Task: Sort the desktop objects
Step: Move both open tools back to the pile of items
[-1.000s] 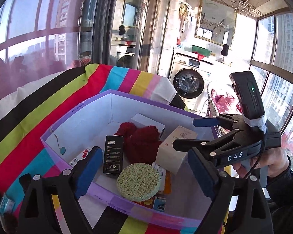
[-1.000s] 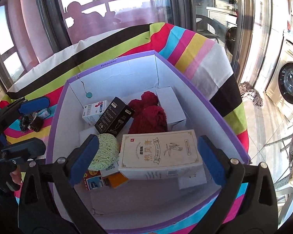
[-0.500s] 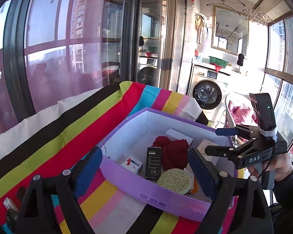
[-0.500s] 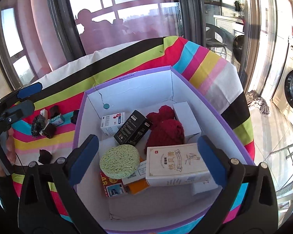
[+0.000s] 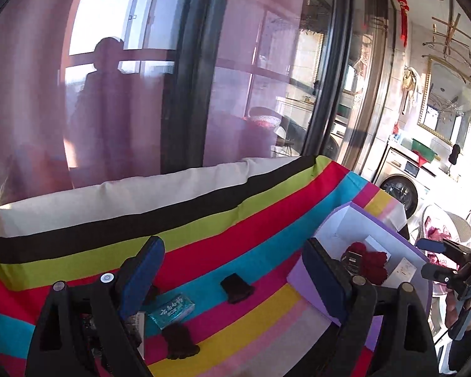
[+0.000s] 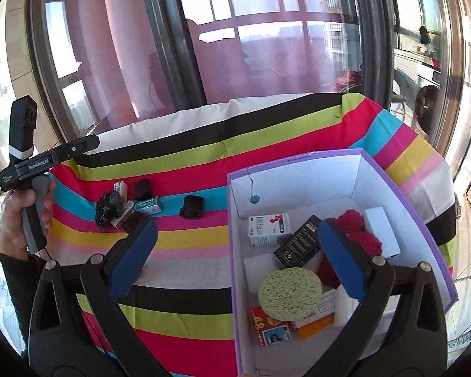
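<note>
Both grippers have swung left from the purple storage box [image 6: 402, 188]; the left gripper [image 5: 232, 279] and right gripper [image 6: 235, 257], jaws wide and empty, face the teal packet [image 5: 171, 310] lying unsorted on the striped cloth [image 5: 204, 220].

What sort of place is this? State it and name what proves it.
Most likely an enclosed home balcony used as a laundry area: a white front-loading washing machine stands at the far right, tall dark-framed glass windows look out onto high-rise buildings, and a ceiling-hung metal drying rack is overhead.
</note>
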Tool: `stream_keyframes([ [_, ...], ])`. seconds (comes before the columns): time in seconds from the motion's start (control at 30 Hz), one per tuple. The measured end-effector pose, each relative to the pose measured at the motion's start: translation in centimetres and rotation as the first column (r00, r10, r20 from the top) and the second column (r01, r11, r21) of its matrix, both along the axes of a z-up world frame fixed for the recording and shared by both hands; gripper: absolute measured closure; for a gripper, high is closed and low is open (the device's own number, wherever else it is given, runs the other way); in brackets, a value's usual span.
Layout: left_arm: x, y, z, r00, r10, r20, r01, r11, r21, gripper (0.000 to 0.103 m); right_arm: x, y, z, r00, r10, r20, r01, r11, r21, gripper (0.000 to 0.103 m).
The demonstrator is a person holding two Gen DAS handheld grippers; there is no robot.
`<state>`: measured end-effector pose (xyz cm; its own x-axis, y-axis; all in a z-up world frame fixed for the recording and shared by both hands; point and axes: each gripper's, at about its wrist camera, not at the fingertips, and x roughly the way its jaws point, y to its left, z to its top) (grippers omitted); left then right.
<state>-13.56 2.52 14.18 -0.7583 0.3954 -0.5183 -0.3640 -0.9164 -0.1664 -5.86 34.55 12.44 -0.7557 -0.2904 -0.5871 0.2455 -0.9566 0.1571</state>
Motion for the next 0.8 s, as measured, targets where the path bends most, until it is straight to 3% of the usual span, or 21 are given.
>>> stream_keyframes([
  [0.2, -1.3, -5.3, -1.6, 0.992, 0.111, 0.065, -0.113, 0.993, 0.024, 0.013, -1.0, -5.1, -0.4, 0.997, 0.079, 0.013, -0.079, 0.997, 0.007, 0.001],
  [0.37, -1.9, -7.6, -3.5, 0.979, 0.145, 0.141, -0.140, 0.989, -0.043, 0.011, -2.3, -8.7, -1.5, 0.990, 0.129, 0.057, -0.129, 0.992, -0.010, 0.001],
  [0.53, -2.5, -8.8, -6.5, 0.956, 0.171, 0.238, -0.133, 0.977, -0.167, 0.009, -4.2, -11.8, -2.8, 0.985, 0.141, 0.100, -0.141, 0.990, -0.005, 0.001],
  [0.8, -3.7, -7.7, -11.1, 0.918, 0.195, 0.344, -0.063, 0.931, -0.360, 0.009, -8.1, -16.3, -5.4, 0.975, 0.139, 0.171, -0.144, 0.989, 0.020, 0.001],
])
